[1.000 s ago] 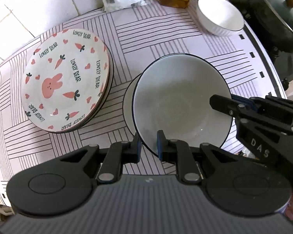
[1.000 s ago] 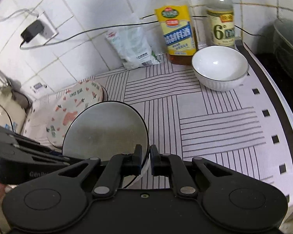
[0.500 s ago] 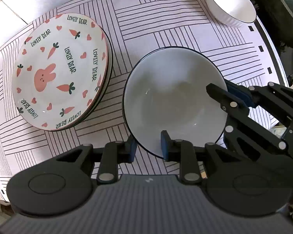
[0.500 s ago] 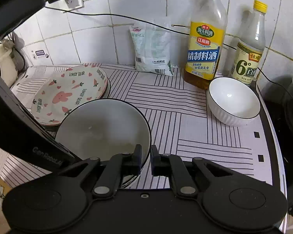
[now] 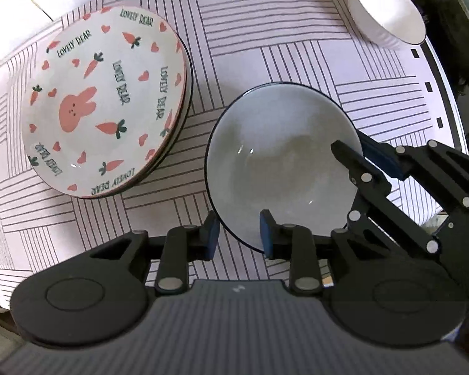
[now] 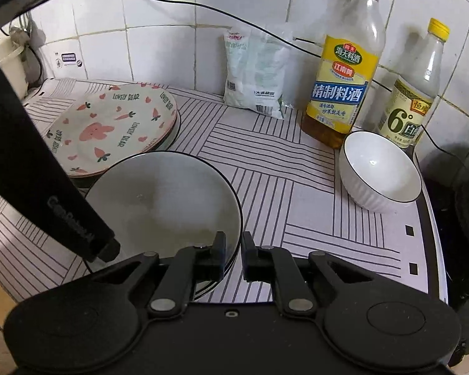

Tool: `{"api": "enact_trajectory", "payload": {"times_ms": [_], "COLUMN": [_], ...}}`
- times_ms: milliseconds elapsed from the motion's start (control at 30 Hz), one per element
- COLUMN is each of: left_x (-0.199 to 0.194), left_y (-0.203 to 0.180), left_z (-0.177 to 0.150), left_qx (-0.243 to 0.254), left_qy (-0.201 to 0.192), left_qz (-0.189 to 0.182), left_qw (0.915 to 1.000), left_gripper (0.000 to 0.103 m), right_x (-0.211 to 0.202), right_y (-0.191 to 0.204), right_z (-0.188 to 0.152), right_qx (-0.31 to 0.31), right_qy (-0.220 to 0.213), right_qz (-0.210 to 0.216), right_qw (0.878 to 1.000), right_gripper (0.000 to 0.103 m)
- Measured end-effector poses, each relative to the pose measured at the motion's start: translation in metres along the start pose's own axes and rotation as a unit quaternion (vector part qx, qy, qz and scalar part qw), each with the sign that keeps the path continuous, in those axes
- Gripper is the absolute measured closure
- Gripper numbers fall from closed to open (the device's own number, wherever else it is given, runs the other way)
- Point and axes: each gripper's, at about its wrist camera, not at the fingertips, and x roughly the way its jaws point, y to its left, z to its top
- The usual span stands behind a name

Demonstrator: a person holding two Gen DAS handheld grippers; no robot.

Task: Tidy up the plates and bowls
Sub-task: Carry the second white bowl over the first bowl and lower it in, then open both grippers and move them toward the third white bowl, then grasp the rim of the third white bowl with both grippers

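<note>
We hold a two-finger gripper in each hand over a kitchen counter covered with a striped mat point(image 5: 284, 50). Both reach toward a grey bowl with a dark rim point(image 5: 281, 162) that sits on the mat near the counter's front edge.

From the left wrist view, the left gripper point(image 5: 239, 234) has its fingers apart. The bowl's near rim lies in the gap between the two blue pads point(image 5: 212, 234), touching neither that we can see. From the same view, the right gripper point(image 5: 353, 153) comes in from the right side, one finger inside the bowl and the other outside its wall.

From the right wrist view, the right gripper point(image 6: 234, 254) straddles the bowl's point(image 6: 162, 200) right rim with a narrow gap between its fingers. The inner finger point(image 6: 219, 250) sits against the bowl's inside wall, and the outer one stands just beside the rim with a sliver of space, so the bowl is not pinched tight.

Just left of the bowl is a stack of plates point(image 5: 104, 109), the top one printed with a pink rabbit, carrots and hearts. A white ribbed bowl point(image 6: 380, 172) stands well apart at the far right. Behind it against the tiled wall are a yellow-labelled bottle point(image 6: 344, 72), a smaller bottle point(image 6: 412, 106) and a white pouch point(image 6: 254, 75).
</note>
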Motion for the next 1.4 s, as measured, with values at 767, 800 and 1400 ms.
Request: {"api": "enact_trajectory", "payload": {"times_ms": [767, 800, 1400], "left_x": [-0.086, -0.09, -0.036], "left_y": [-0.037, -0.044, -0.095], "left_z": [0.024, 0.027, 0.132], "left_qx": [0.078, 0.089, 0.112], "left_qy": [-0.126, -0.132, -0.159], "left_qz": [-0.071, -0.072, -0.075], "left_qw": [0.9865, 0.9846, 0.9781], "left_gripper": [0.059, 0.058, 0.034], "right_x": [-0.072, -0.073, 0.012], "right_y": [-0.073, -0.077, -0.123], "right_z": [-0.044, -0.044, -0.023], "right_qx": [0.08, 0.087, 0.131], "right_qy": [-0.096, -0.104, -0.104], "right_qz": [-0.024, -0.019, -0.068], "right_qw": [0.992, 0.991, 0.984], "right_gripper": [0.061, 0.06, 0.03]}}
